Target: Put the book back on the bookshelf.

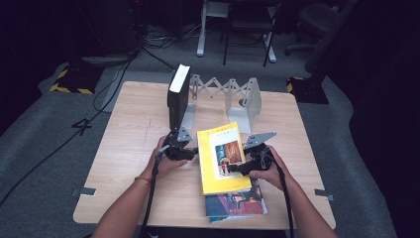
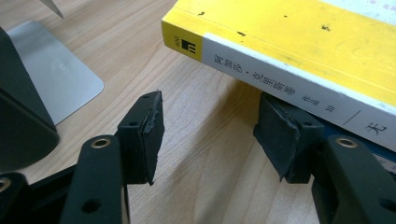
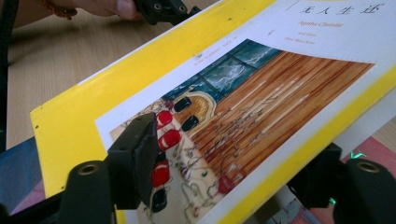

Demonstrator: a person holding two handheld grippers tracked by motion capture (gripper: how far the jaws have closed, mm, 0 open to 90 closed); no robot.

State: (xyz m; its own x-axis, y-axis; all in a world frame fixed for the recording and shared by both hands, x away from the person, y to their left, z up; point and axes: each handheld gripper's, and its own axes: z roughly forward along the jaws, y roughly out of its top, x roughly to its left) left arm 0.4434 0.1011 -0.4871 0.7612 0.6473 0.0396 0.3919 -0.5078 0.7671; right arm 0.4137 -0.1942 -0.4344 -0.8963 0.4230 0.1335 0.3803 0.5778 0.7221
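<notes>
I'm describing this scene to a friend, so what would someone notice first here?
The bright yellow book at the table's near middle stands out, lying tilted on a colourful book beneath it. A gripper flanks it on each side: the left gripper has one of its fingers tucked under the spine, and the right gripper straddles the cover edge. Behind, a black book stands upright against a metal bookend rack.

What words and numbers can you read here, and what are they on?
"400" on the yellow book's spine, above a small black logo.
"Agatha Christie" on its front cover, under four large Chinese characters.
The Chinese spine lettering and small cover lines are too blurred to read.
A "4" is marked on the grey floor.
</notes>
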